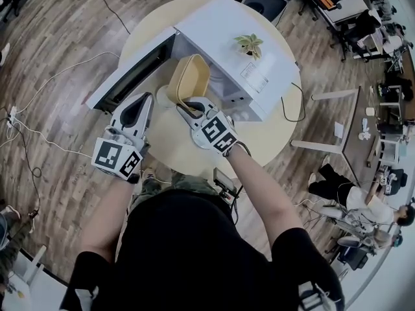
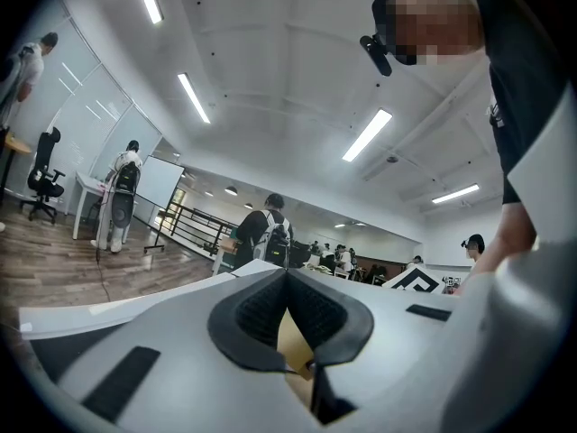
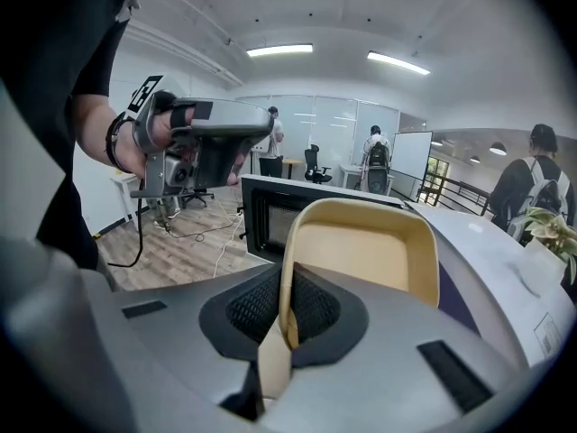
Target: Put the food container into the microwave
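Before the open white microwave (image 1: 220,28), the right tool (image 3: 287,318) pinches the rim of the tan plastic food container (image 3: 365,246); the left tool (image 2: 288,309) is pressed together, empty. Next, insert it level.

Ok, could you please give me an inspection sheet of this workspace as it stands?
Surface: round pale table, carrying the microwave.
Job's things: white microwave with its door swung open; yellow food container held on edge in front of the opening, not yet inside.
Clutter: small potted plant on top of the microwave.
Grippers: right gripper, fingers clamped on the container's rim; left gripper, fingers together, empty.
Cables: black cable looping over the table edge beside the microwave; white cables on the floor.
Surroundings: wood floor; desks and people at the room's edge.
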`<state>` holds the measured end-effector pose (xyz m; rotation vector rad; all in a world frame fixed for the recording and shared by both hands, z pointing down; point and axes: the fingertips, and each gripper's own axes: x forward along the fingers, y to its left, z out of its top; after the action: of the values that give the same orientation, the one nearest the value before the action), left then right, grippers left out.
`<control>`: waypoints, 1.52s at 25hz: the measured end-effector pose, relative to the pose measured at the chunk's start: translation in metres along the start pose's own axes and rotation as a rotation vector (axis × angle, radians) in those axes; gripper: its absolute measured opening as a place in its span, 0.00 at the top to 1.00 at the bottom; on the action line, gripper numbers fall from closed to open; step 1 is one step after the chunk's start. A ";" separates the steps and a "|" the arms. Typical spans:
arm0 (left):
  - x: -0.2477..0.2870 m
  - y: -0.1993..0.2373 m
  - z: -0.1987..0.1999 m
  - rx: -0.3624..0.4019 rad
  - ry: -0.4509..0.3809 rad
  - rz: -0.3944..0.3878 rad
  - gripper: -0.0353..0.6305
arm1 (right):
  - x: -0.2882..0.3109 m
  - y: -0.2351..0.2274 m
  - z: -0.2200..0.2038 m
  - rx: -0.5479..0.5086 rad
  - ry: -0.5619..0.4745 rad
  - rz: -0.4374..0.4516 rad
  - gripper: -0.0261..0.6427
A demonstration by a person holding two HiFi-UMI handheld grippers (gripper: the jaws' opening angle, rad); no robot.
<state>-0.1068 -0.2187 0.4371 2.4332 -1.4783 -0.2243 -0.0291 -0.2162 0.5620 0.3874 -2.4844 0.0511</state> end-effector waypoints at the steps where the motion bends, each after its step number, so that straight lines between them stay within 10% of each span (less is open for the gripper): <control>1: 0.000 -0.001 0.000 -0.002 0.000 0.000 0.92 | 0.001 -0.001 -0.003 0.000 0.009 0.001 0.92; 38: -0.006 0.003 -0.018 0.003 0.045 0.046 0.92 | 0.027 -0.052 -0.099 -0.007 0.412 -0.013 0.92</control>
<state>-0.1071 -0.2115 0.4548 2.3877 -1.5143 -0.1563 0.0220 -0.2608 0.6554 0.3507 -2.0749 0.1059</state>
